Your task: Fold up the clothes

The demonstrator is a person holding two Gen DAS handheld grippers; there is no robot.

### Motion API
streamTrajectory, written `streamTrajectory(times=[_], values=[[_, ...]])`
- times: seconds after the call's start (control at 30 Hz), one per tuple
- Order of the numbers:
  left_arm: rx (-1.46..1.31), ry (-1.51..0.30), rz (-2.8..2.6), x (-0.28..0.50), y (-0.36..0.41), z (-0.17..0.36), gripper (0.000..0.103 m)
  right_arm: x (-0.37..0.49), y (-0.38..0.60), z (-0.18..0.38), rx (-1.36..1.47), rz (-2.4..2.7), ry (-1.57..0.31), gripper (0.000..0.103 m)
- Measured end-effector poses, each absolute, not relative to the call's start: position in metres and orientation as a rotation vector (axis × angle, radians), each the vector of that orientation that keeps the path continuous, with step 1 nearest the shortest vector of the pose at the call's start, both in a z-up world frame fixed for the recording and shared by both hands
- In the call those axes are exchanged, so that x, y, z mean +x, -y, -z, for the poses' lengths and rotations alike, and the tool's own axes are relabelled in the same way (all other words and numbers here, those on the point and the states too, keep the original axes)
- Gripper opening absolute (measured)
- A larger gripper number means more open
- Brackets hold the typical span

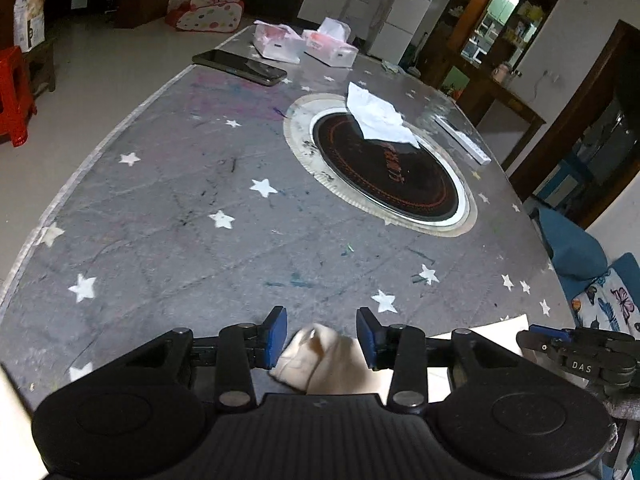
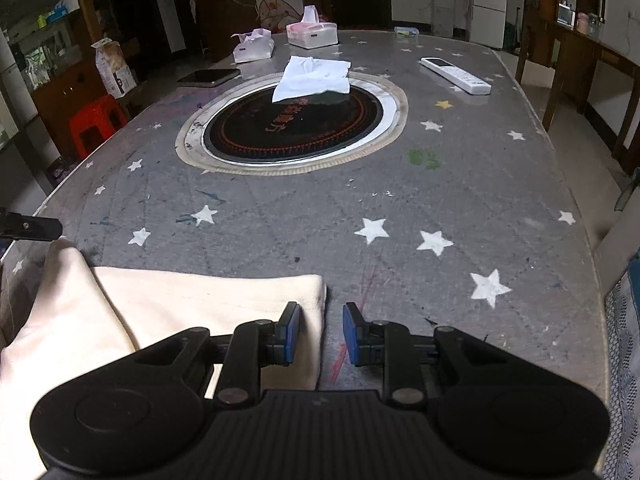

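A cream cloth garment lies partly folded at the near edge of the grey star-patterned table. In the left wrist view a bunched corner of the cloth sits between the blue pads of my left gripper, which is open around it without pinching. My right gripper is open, its left pad over the cloth's right edge and its right pad over bare table. The right gripper's side also shows in the left wrist view.
A round black induction cooktop is set in the table's middle with a white tissue on it. Two tissue boxes, a phone and a white remote lie at the far side. A red stool stands left.
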State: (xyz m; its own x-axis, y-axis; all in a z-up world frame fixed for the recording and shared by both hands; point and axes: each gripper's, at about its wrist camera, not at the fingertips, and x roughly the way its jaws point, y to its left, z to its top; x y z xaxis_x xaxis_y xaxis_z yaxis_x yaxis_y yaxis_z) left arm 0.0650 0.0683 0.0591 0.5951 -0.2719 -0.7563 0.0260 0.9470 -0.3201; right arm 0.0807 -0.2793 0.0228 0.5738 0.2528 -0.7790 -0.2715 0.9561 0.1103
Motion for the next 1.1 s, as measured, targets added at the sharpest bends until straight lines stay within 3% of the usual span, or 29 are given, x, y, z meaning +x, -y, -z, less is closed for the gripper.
streamTrajectory(times=[0.07, 0.1, 0.2, 0.3, 0.47, 0.63, 0.77, 0.93, 1.0, 1.1], values=[[-0.282, -0.941, 0.172, 0.069, -0.065, -0.055, 0.037, 0.081, 0.278, -0.022, -0.024, -0.312, -0.909, 0.023], [-0.284, -0.951, 0.174, 0.07, -0.064, -0.052, 0.02, 0.082, 0.277, -0.022, -0.026, -0.315, -0.909, 0.023], [-0.29, -0.935, 0.207, 0.067, -0.063, -0.049, 0.009, 0.084, 0.273, -0.022, -0.031, -0.321, -0.908, 0.016], [-0.29, -0.848, 0.287, 0.049, -0.066, -0.062, 0.008, 0.082, 0.271, -0.026, -0.036, -0.328, -0.891, 0.006], [-0.139, -0.714, 0.479, -0.007, -0.066, -0.085, 0.008, 0.068, 0.276, -0.04, -0.034, -0.34, -0.848, 0.006], [0.099, -0.817, 0.553, -0.048, -0.052, -0.057, 0.008, 0.05, 0.283, -0.039, -0.101, -0.339, -0.887, 0.005], [0.069, -0.861, 0.524, -0.047, -0.057, -0.044, 0.008, 0.046, 0.279, -0.035, -0.134, -0.338, -0.903, 0.005], [0.093, -0.825, 0.5, -0.043, -0.056, -0.057, 0.016, 0.049, 0.272, -0.041, -0.16, -0.344, -0.89, 0.005], [0.085, -0.824, 0.471, -0.041, -0.058, -0.059, 0.032, 0.052, 0.27, -0.042, -0.168, -0.348, -0.887, 0.005], [0.051, -0.827, 0.433, -0.032, -0.062, -0.061, 0.046, 0.055, 0.267, -0.041, -0.175, -0.355, -0.89, 0.005]])
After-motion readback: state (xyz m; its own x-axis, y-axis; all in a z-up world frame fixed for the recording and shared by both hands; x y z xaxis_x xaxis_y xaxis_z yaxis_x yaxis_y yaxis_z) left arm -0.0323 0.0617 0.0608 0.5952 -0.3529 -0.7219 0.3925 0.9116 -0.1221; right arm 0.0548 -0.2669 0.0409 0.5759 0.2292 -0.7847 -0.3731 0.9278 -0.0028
